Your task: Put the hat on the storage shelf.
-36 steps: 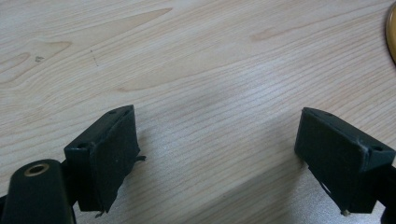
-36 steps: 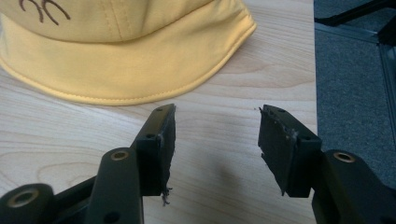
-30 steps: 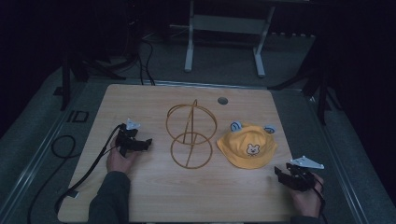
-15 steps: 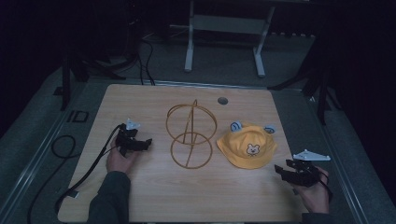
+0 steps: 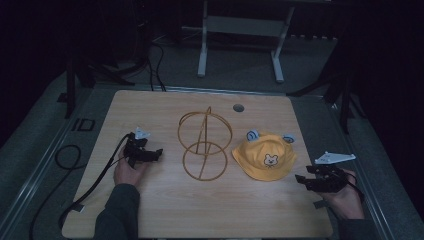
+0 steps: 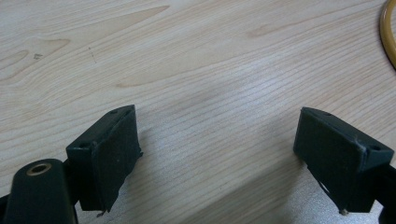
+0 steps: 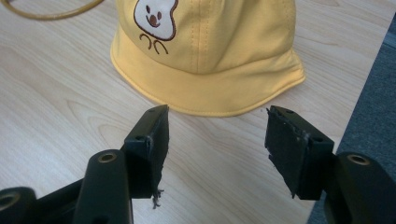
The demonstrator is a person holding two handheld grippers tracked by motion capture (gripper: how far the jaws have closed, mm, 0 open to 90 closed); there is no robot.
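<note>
Moved since earlier: right gripper (image 5: 306,181), drawn back toward the table's right edge, jaws wide, empty. Hat (image 5: 265,156): yellow, soft, light; lies right of the wire stand (image 5: 204,145); likely best pinched at brim. Left gripper (image 5: 154,153): wide, empty, over bare table (image 5: 160,107)

Both forearms reach in from the near edge; the left gripper (image 5: 150,153) and right gripper (image 5: 305,180) sit low, jaws spread wide, gripping nothing.
</note>
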